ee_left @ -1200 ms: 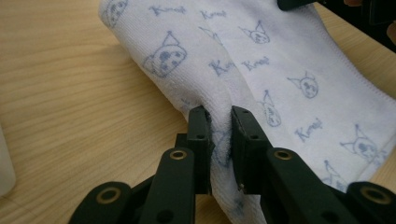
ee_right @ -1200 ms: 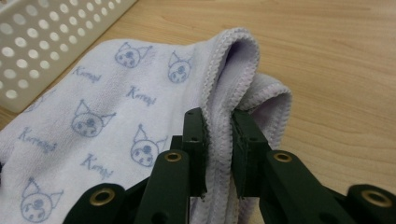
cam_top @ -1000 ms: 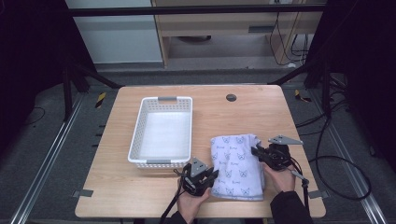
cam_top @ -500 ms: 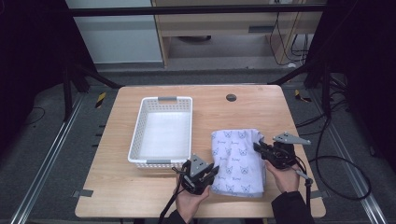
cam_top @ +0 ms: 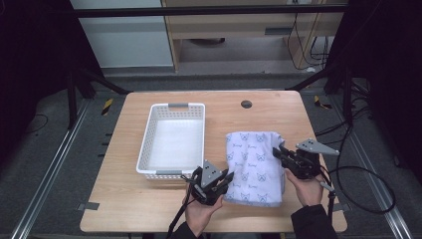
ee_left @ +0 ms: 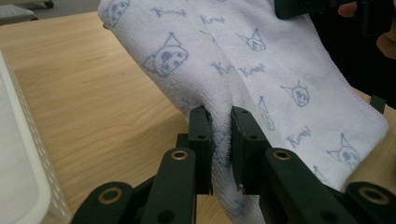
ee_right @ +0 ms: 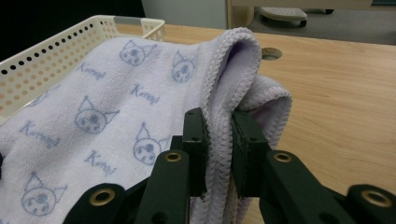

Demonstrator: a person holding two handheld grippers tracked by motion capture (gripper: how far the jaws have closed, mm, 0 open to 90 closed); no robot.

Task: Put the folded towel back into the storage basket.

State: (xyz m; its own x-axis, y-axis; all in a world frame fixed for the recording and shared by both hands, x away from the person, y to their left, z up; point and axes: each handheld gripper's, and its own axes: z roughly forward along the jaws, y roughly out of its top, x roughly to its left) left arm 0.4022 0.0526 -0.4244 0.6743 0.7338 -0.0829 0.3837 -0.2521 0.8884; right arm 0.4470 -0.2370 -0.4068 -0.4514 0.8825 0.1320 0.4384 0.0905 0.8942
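Wooden surface [cam_top: 129, 209] carries white basket [cam_top: 174, 142] at left, empty, perforated walls. Pale towel [cam_top: 255, 167] with blue cat print just right of basket, folded, stretched between both grippers. Left hand-held gripper [cam_top: 226, 178] pinches towel's near left edge, jaws clamped on fabric. Right hand-held gripper [cam_top: 276, 152] clamps towel's stitched right edge. Small round hole [cam_top: 246, 104] in surface beyond towel.

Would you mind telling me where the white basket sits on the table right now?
In the high view, the white basket stands left of centre on the wooden table, just left of the folded printed towel, with the left tool near its front right corner.
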